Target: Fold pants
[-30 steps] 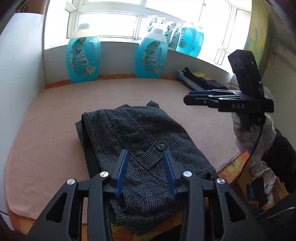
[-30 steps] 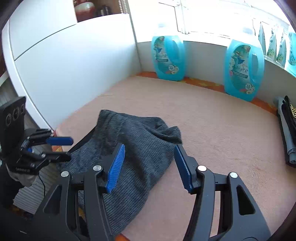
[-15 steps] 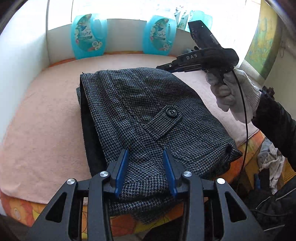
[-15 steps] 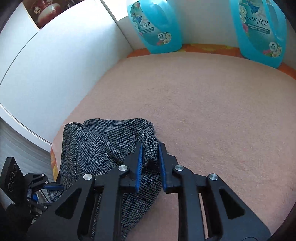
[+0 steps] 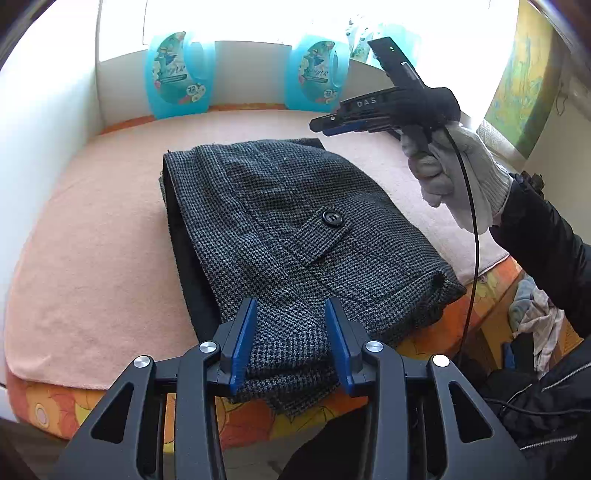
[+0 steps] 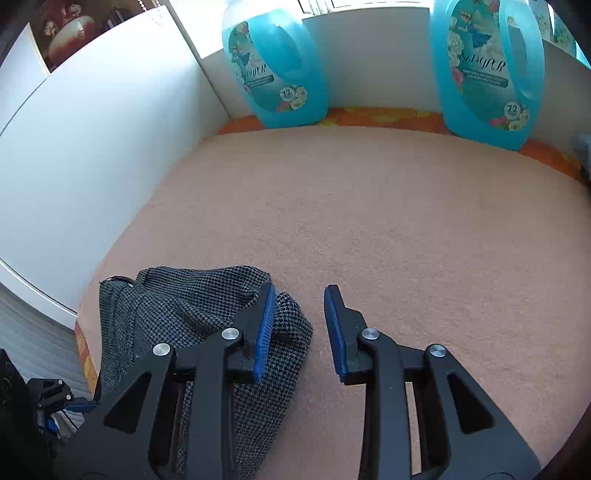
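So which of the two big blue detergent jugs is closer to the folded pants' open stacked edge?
The left translucent blue detergent jug, in the corner by the white side panel; the grey houndstooth pants' stacked edge faces that side.

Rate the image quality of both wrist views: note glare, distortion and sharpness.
Left wrist view: the window is blown out to white, the houndstooth pants stay sharp, and fisheye bending curves the pink mat edge. Right wrist view: evenly lit, detergent jug labels mostly readable, side wall bowed by the lens, no motion blur.
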`<action>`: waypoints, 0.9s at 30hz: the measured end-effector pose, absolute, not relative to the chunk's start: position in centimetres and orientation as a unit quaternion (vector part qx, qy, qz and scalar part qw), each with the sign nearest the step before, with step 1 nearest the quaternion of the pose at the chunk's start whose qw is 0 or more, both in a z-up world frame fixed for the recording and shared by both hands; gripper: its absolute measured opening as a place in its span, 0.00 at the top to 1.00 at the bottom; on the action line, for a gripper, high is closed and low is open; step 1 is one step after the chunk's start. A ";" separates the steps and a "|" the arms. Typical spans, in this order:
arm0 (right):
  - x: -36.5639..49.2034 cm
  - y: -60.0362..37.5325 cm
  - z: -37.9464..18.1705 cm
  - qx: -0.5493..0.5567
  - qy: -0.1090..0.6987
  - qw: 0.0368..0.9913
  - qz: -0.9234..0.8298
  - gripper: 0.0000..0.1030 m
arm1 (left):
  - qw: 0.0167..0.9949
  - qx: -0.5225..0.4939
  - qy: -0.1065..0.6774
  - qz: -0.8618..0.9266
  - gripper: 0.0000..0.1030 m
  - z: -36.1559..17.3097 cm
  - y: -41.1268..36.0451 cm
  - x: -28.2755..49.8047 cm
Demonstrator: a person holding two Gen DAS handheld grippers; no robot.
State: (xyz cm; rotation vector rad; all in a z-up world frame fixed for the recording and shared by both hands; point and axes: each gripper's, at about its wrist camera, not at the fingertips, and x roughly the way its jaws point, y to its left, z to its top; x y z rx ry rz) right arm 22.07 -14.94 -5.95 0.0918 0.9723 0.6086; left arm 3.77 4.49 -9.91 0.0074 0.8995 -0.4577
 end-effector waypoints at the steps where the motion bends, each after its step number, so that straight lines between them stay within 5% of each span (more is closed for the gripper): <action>1: 20.7 -15.2 -5.0 0.039 0.448 0.841 0.300 0.72 | 0.880 0.002 0.422 -0.219 0.64 -9.2 4.7 3.8; 12: 5.3 -12.5 -5.4 -0.052 0.421 0.808 0.410 0.72 | 0.903 -0.009 0.375 -0.208 0.64 -6.5 4.7 12.1; 27: 2.2 -11.3 -8.0 -0.099 0.428 0.801 0.407 0.71 | 0.893 0.031 0.425 -0.142 0.61 -11.3 4.3 18.3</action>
